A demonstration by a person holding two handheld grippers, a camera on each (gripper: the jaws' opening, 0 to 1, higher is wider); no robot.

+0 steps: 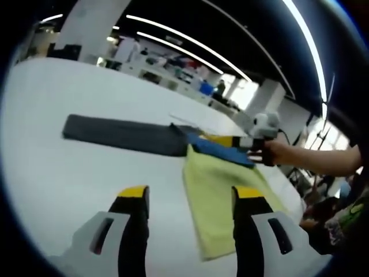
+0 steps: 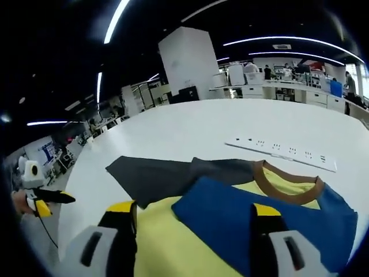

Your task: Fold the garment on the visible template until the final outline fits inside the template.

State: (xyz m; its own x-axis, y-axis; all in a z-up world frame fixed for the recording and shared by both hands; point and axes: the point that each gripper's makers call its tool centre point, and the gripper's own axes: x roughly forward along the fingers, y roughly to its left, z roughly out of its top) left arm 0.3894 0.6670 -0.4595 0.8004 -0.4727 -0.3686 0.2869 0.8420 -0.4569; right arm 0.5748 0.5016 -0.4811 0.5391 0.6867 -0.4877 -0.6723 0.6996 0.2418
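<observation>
Both tongs stand spread and hold nothing: the left gripper [image 1: 190,199] hangs above the white table [image 1: 69,167], the right gripper [image 2: 193,213] over the garment [image 2: 242,219]. That yellow-and-blue shirt, with its brown collar, lies partly folded on the dark grey template [image 2: 155,176]. A white power strip [image 2: 279,153] lies beyond it.

The garment [image 2: 242,219] runs off the bottom edge (hem unseen).

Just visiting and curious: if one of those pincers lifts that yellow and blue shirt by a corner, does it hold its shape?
Probably not. The shirt lies flat with its blue sleeve folded over, so it likely droops. It looks thin, probably light. On the smooth white table, it may slide.
</observation>
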